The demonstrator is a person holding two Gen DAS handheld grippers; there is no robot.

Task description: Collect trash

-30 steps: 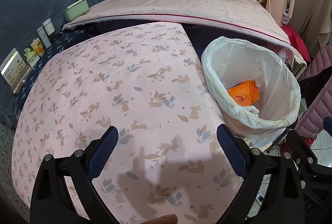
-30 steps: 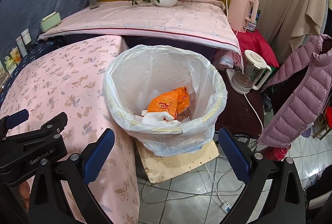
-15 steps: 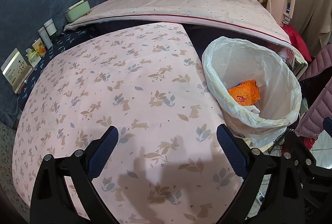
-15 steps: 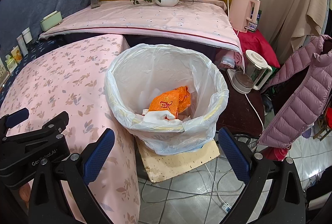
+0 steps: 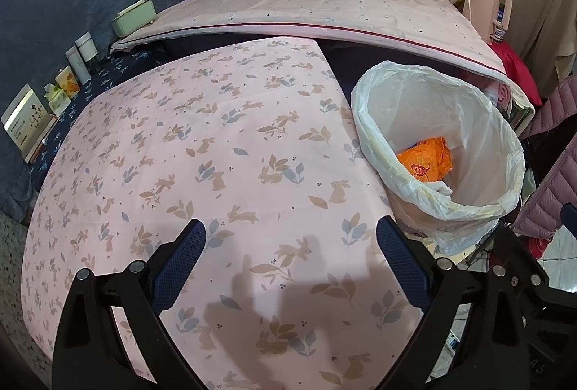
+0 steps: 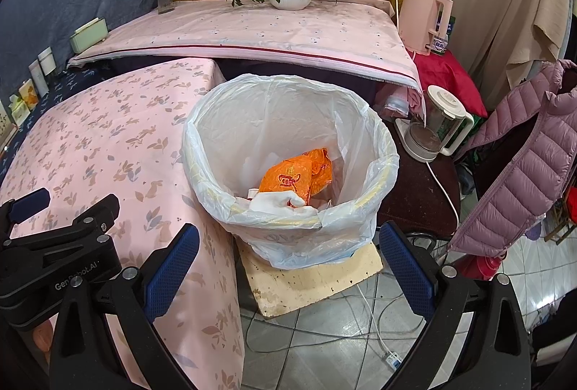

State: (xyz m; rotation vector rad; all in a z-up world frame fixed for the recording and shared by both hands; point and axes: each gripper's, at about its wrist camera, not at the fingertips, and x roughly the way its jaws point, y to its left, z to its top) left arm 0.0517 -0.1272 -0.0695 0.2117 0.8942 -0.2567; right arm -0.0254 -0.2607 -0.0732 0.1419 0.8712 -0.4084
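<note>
Left gripper (image 5: 290,245) spread wide, empty, hovering over pink rabbit-print tablecloth (image 5: 202,152). Right gripper (image 6: 288,247) also spread wide, empty, pointed at lined trash bin (image 6: 382,159) just beside table edge. Orange wrapper (image 6: 295,177) and crumpled white tissue (image 6: 274,204) lying inside bin, touching each other. Bin sitting on stained beige board (image 6: 313,281) on tiled floor. Kettle (image 6: 432,126) near bin on the right, purple jacket (image 6: 523,166) further right

Right gripper (image 6: 288,238) held wide apart over lined trash bin (image 6: 382,152)
Orange wrapper (image 6: 288,179) lies inside; kettle (image 6: 438,128) at two o'clock, left gripper (image 6: 61,238) at eight.
</note>
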